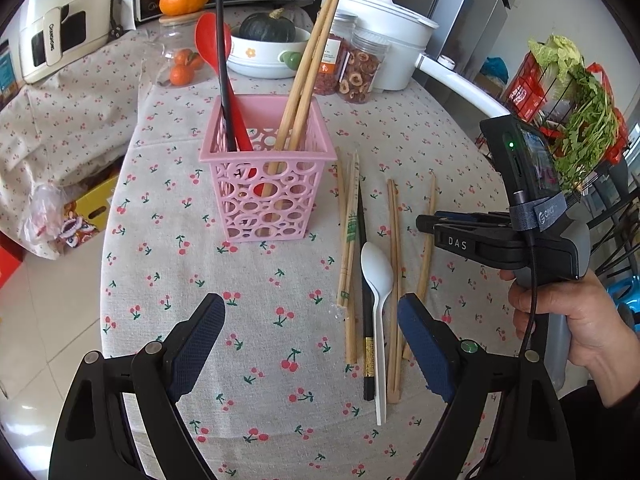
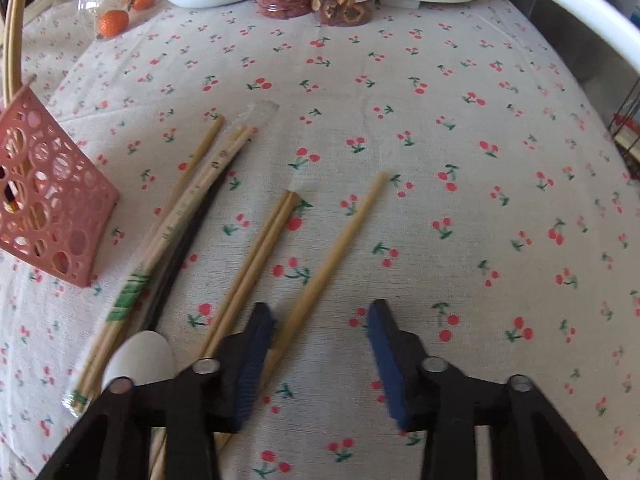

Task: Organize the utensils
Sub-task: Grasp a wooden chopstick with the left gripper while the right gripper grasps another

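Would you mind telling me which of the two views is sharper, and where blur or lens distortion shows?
Left wrist view: sharp throughout, the pink basket and white spoon crisp; fisheye bends the table edge and darkens the corners. Right wrist view: softer, with motion blur on the wrapped chopsticks and the right tool.

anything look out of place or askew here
Yes: loose utensils lie on the cloth right of the pink basket: bamboo chopsticks, a black chopstick and a white spoon. One single chopstick lies apart from the pairs.
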The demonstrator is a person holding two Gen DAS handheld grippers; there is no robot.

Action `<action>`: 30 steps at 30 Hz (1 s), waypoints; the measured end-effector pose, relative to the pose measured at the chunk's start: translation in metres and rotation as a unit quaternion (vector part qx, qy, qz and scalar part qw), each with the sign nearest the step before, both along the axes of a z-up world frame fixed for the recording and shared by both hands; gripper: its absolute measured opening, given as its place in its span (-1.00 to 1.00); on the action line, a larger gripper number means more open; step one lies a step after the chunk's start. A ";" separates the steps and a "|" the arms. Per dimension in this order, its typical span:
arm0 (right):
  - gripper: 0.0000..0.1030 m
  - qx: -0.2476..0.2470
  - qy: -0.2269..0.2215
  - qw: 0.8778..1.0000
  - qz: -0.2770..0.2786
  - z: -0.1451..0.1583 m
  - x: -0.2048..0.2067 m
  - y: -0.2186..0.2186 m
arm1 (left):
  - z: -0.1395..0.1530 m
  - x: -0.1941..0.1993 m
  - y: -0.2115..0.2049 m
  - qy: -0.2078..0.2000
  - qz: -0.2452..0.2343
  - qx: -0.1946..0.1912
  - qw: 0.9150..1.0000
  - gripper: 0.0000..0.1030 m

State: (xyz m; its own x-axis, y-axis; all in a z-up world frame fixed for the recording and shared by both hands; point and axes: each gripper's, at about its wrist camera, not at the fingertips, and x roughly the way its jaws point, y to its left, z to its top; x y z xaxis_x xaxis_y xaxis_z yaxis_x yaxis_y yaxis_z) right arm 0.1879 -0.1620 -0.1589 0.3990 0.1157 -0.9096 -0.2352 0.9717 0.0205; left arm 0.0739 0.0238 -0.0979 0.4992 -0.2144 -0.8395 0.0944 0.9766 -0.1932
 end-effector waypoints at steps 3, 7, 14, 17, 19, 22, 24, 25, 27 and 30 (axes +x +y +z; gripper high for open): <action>-0.84 0.011 0.019 1.000 -0.005 0.001 0.002 -0.014 | 0.007 0.000 -0.010 -0.010 -0.014 -0.003 1.000 0.74; -0.92 0.047 0.051 0.997 -0.033 0.002 0.000 -0.044 | 0.019 0.004 -0.034 -0.021 -0.046 -0.008 0.999 0.68; -0.91 0.107 0.044 0.991 -0.065 0.028 -0.011 -0.093 | 0.005 0.038 -0.091 0.017 -0.089 0.036 0.995 -0.14; -0.91 0.136 0.037 0.988 -0.069 0.042 -0.016 -0.110 | -0.014 0.062 -0.107 0.053 -0.090 0.044 0.994 -0.40; -0.91 0.153 0.033 0.985 -0.072 0.048 -0.019 -0.119 | -0.024 0.076 -0.114 0.069 -0.084 0.049 0.993 -0.43; -0.91 0.173 0.031 0.982 -0.075 0.053 -0.021 -0.128 | -0.036 0.094 -0.124 0.080 -0.083 0.072 0.991 -0.44; -0.91 0.185 0.031 0.979 -0.075 0.056 -0.020 -0.130 | -0.045 0.104 -0.130 0.090 -0.083 0.087 0.989 -0.44; -0.91 0.189 0.031 0.979 -0.075 0.057 -0.020 -0.131 | -0.048 0.108 -0.132 0.094 -0.081 0.094 0.988 -0.44; -0.91 0.197 0.030 0.977 -0.072 0.060 -0.020 -0.130 | -0.056 0.116 -0.134 0.103 -0.076 0.106 0.986 -0.46; -0.91 0.208 0.030 0.975 -0.071 0.063 -0.022 -0.131 | -0.060 0.124 -0.135 0.110 -0.071 0.113 0.985 -0.49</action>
State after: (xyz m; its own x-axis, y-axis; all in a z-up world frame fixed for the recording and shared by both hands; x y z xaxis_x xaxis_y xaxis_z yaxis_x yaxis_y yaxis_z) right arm 0.1663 -0.2929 -0.0954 0.3856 0.4278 -0.8175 -0.0851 0.8987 0.4301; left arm 0.1982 -0.1116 -0.1578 0.2785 -0.0635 -0.9583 0.2132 0.9770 -0.0028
